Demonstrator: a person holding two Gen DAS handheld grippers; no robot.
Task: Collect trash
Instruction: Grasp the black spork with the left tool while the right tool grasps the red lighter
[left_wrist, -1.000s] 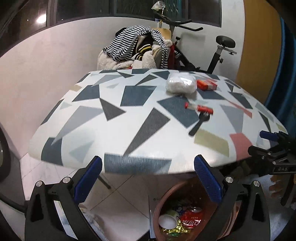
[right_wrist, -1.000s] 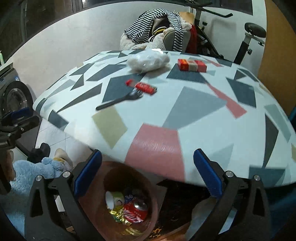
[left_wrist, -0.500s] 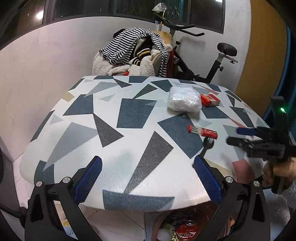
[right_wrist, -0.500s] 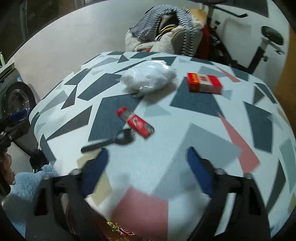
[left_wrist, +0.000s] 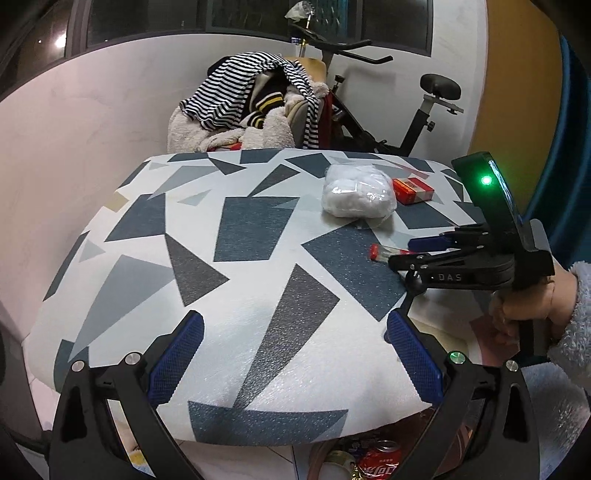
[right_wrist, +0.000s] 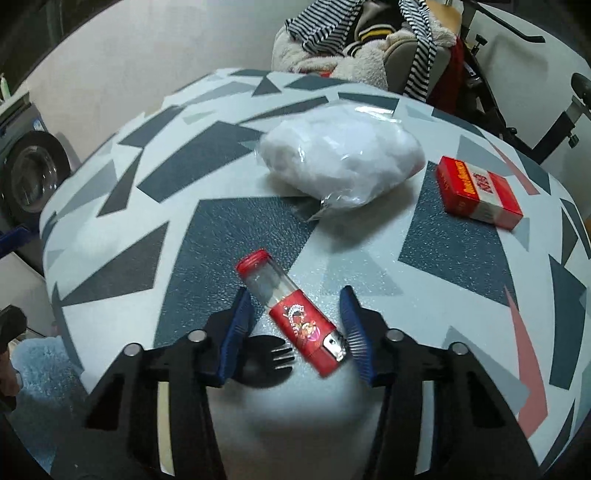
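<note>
Where readable, right claw (left_wrist: 424, 254) says "DAS".

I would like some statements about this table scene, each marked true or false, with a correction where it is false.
1. The red tube lies between the fingers of the right gripper. True; the jaws are closing around it.
2. The white plastic bag is inside the bin. False: it lies on the table.
3. The red box lies on the table to the right of the white bag in the right wrist view. True.
4. The left gripper is holding the black fork. False: its jaws are open and empty, and the fork lies on the table beside the tube.
5. A red can stands on the table. False: it is below the table edge, among other trash.
</note>
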